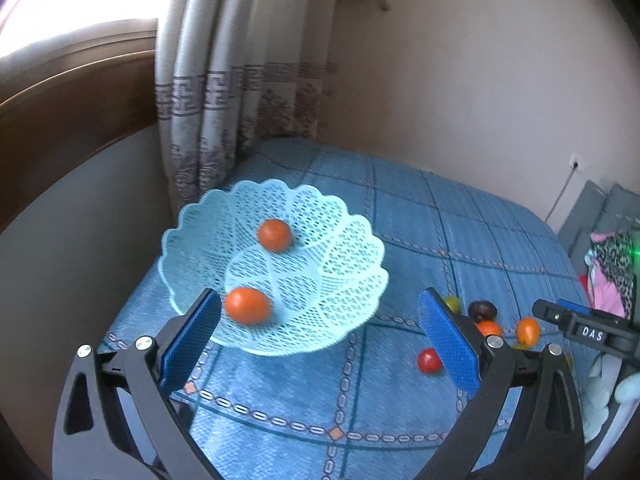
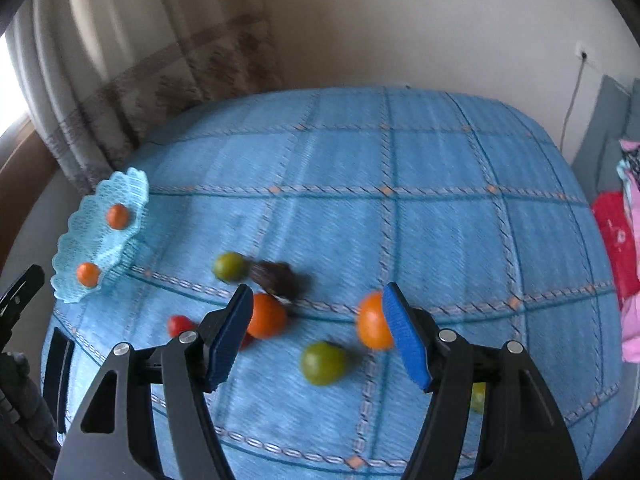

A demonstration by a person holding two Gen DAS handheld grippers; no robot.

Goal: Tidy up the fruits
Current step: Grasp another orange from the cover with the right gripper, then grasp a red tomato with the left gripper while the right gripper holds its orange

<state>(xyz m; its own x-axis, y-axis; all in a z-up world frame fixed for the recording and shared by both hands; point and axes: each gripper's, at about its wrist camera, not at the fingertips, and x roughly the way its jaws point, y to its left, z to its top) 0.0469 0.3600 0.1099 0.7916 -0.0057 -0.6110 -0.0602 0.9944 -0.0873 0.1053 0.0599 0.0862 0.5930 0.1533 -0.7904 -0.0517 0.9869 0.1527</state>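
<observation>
Through the left wrist camera I see my left tongs [image 1: 320, 340] spread wide and holding nothing, hovering over the near edge of a pale blue mesh basket [image 1: 352, 240] that sits on a worktop covered by a blue checked cloth [image 1: 460, 220]. Two orange fruits lie in the basket: one near the middle [image 1: 274, 234], the other low at the near side [image 1: 247, 305], close to my left pad. To the right, on the cloth, I make out a small red fruit [image 1: 429, 361], a dark brown fruit [image 1: 482, 310] and an orange one [image 1: 527, 330], with the tip of my right tongs [image 1: 580, 330] poking in beside them. Through the right wrist camera, my right tongs [image 2: 316, 332] are also wide apart and empty, above a loose scatter of fruit on the cloth: a green fruit [image 2: 323, 362] between the pads, an orange fruit [image 2: 267, 315] by the left pad, another orange fruit [image 2: 371, 322] against the right pad, though I cannot tell if they touch, plus a second green fruit [image 2: 230, 266]. The picture is blurred. The basket stands well apart at the far left.
</observation>
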